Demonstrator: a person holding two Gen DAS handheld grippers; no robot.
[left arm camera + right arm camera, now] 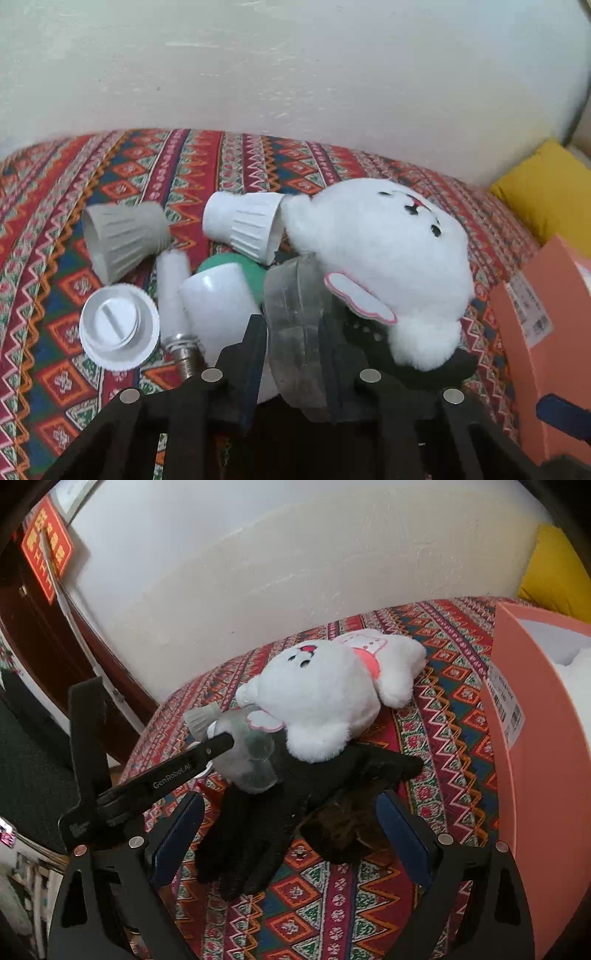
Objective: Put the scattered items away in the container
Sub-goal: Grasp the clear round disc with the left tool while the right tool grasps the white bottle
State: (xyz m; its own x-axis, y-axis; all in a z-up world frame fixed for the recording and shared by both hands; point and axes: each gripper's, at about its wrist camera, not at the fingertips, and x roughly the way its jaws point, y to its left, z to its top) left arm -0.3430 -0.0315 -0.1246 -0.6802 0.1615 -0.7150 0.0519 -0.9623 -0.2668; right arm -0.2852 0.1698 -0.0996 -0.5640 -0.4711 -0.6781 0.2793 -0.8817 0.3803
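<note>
Patterned red cloth point(155, 162) covers the surface in front of a bare pale wall, and the clutter sits in one heap on it. Going left to right in the left wrist view: a grey lamp housing point(123, 238) on its side, a white ribbed cap point(118, 326) below it, a slim tube bulb point(173, 291) with its screw base toward the camera, a white lamp housing point(245, 227), and a white bulb point(221, 299) with something green point(236, 264) tucked behind it. Next comes the clear plastic dome point(295, 332), which the left gripper point(293, 343) has pinched between its two fingers. Right of that lie the white plush bear point(384, 258), a black glove point(280, 805) partly under it, and a dark brown clump point(343, 834) I cannot identify.

The right gripper point(291, 830) hangs spread wide over the glove, holding nothing.

At the far right stands the orange box point(535, 760), the container for all this. Its opening shows only a white lining and a patch of something white and soft; what that is cannot be told.

Risks, as I judge them: the dome is smooth and curved, so it may squirt out of the pinch or crack if squeezed harder. It touches the bear's ear and the bulb, so lifting could drag the bear or set the bulbs rolling toward the cloth's edge. The glove is pinned under the bear and may pull it along
</note>
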